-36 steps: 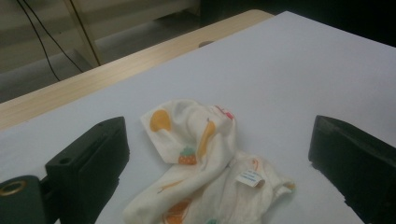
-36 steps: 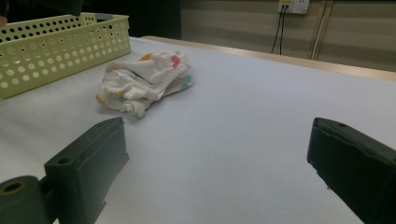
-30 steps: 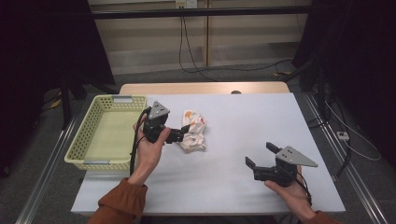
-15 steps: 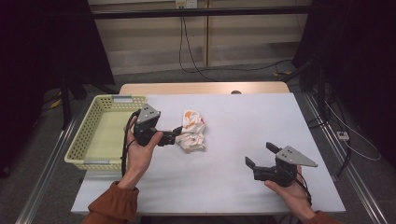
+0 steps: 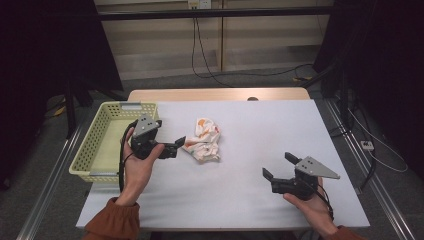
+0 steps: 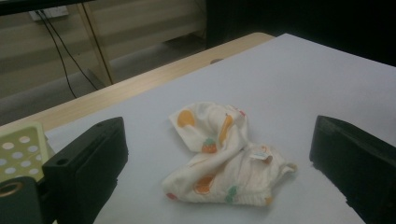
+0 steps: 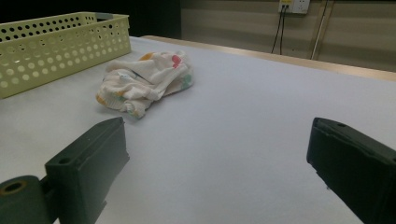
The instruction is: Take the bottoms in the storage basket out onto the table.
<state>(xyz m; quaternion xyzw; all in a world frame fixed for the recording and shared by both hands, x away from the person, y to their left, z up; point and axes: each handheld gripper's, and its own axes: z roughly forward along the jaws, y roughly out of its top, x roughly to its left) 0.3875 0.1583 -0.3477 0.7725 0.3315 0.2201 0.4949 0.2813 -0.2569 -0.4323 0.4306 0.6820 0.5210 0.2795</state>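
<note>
The left gripper (image 5: 176, 145) had drawn back toward the basket (image 5: 95, 150), jaws wide and empty just beside the crumpled cloth (image 5: 202, 140), apparently lining up a grasp, while the right gripper (image 5: 277, 167) waited well off, also open.

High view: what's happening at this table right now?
A person holds a claw in each hand over a white-covered table. The left claw, open, sits just beside a crumpled white cloth with orange fruit print, not gripping it. The right claw rests open, well apart. A pale green perforated plastic basket stands at left.
</note>
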